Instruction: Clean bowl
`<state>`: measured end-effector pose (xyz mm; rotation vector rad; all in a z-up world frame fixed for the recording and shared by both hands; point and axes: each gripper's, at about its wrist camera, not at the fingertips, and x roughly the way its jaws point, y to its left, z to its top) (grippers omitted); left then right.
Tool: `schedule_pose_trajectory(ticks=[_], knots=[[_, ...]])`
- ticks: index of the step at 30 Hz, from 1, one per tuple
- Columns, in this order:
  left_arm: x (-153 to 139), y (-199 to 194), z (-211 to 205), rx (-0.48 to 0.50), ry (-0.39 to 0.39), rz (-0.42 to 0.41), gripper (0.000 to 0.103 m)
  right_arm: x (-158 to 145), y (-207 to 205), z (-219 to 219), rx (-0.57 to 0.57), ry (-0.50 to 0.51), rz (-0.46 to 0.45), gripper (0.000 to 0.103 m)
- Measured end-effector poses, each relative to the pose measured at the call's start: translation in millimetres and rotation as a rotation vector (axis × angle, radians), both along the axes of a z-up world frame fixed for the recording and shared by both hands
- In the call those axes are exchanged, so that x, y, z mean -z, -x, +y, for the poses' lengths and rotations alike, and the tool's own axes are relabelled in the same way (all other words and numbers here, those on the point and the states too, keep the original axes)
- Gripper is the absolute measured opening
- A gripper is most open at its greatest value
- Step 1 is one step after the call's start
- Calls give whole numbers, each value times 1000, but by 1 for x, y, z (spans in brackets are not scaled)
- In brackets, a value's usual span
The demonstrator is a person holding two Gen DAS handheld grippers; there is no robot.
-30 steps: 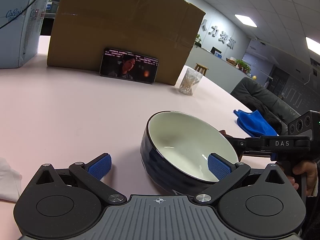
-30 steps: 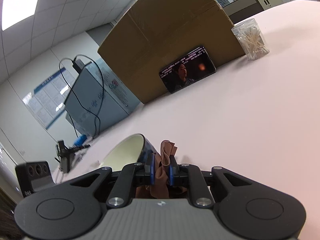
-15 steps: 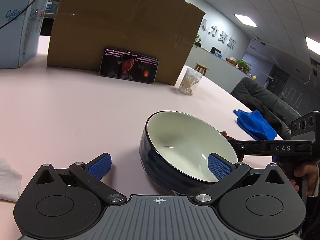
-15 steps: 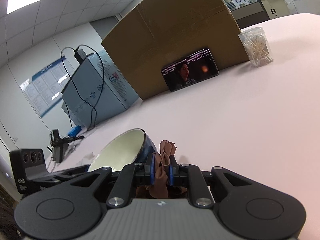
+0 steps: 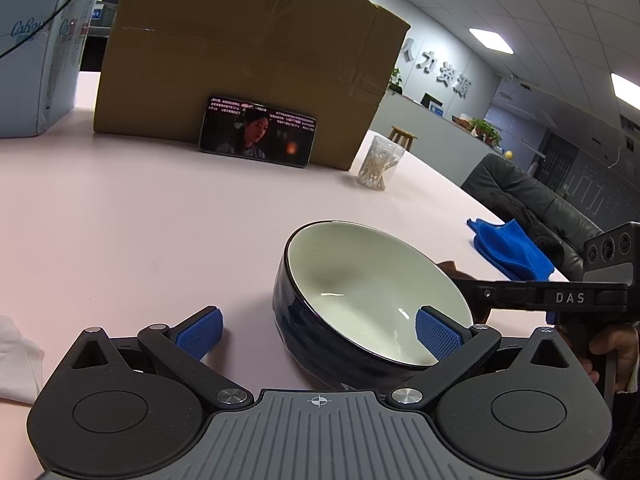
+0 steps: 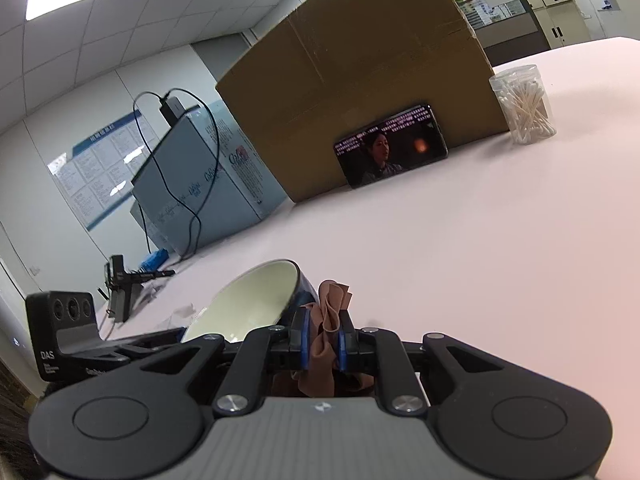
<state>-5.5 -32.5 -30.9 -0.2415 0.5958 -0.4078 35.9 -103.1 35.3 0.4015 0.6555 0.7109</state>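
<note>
Nearest the left wrist camera, the left tongs (image 5: 318,330) stand released, their two blue pads spread wide. The right-hand pad sits over the near rim of the bowl (image 5: 370,296), seemingly inside it, and the left pad hangs over bare counter (image 5: 160,220); whether that pad touches the rim cannot be told. The bowl is a dark blue one with a pale inside, tilted so its opening faces up and toward the left tongs, and it lies just ahead and slightly right of them.

The right tongs (image 6: 323,340) are clenched on a brown cloth (image 6: 326,320), whose crumpled end sticks up between the pads. From the right wrist view the bowl (image 6: 256,300) lies just ahead and to the left, its outer wall close beside the cloth. So the coming wipe likely turns on swinging the cloth left and over the rim into the opening, while the left tongs, which are nearer the rim, close to steady it.

Counted: one bowl, one brown cloth, two tongs. Farther off lie one blue cloth (image 5: 508,248), one jar of cotton swabs (image 5: 378,168), one phone (image 5: 258,132) propped against one cardboard box (image 5: 248,52), and one pale blue carton (image 6: 200,184) with a cable.
</note>
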Motion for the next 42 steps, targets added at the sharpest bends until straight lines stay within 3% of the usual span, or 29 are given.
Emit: schedule_pose_trajectory(ticks=[7, 19, 25, 37, 42], knots=[[0, -2, 1, 0, -1, -2, 103, -3, 3, -5, -2, -51, -37, 16], [0, 0, 1, 1, 0, 1, 103, 0, -1, 4, 0, 15, -3, 16], [-1, 0, 1, 1, 1, 1, 103, -4, 4, -1, -1, -43, -53, 16], [-1, 1, 0, 1, -1, 0, 103, -1, 0, 7, 1, 31, -17, 16], [-1, 1, 0, 1, 0, 0, 103, -4, 4, 2, -2, -17, -54, 16]])
